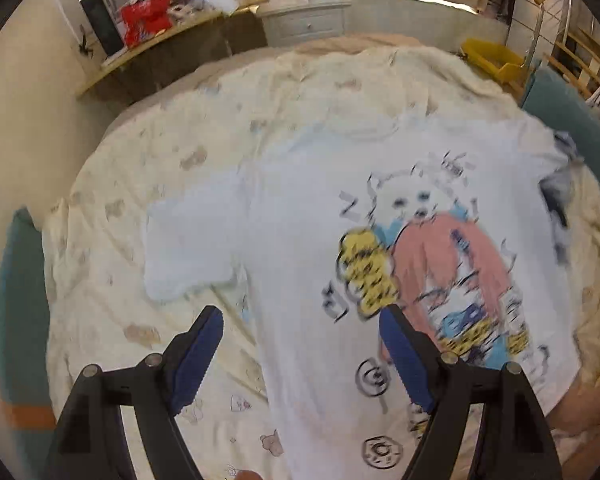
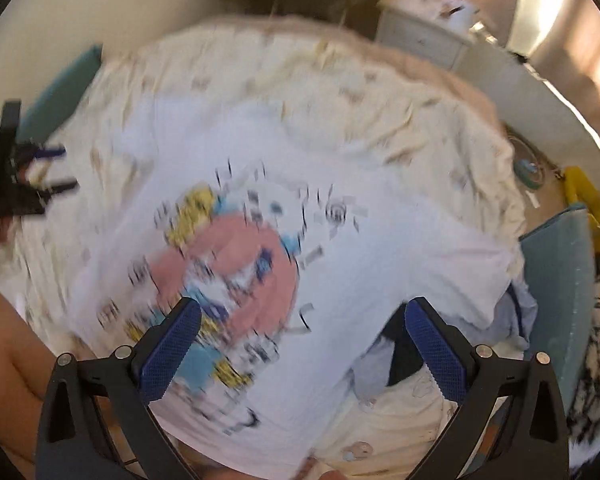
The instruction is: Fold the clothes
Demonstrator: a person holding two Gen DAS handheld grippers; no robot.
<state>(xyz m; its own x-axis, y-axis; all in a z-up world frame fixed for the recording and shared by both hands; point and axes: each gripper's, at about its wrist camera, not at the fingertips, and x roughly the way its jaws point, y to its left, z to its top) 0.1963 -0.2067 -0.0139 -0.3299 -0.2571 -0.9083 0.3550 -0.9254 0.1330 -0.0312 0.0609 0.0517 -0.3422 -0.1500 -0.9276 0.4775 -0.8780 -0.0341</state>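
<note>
A white T-shirt [image 1: 300, 208] with a cartoon dog print lies spread face up on the cream bedspread [image 1: 112, 240], one short sleeve [image 1: 188, 248] out to the left. My left gripper [image 1: 300, 312] hovers open above the shirt's lower left side and holds nothing. In the blurred right wrist view, the same T-shirt [image 2: 360, 248] fills the middle. My right gripper [image 2: 303, 304] stands open over its lower part, empty. The left gripper [image 2: 32, 176] shows at that view's far left edge, over the bedspread [image 2: 260, 72].
A dark and grey-blue garment [image 2: 400, 344] lies bunched by the shirt's right edge. Teal bed-frame padding [image 2: 556, 280] borders the bed. A cluttered shelf [image 1: 160, 32], a white drawer cabinet [image 1: 308, 20] and a yellow bin [image 1: 496, 58] stand beyond it. A person's forearm [image 2: 4, 340] is close by.
</note>
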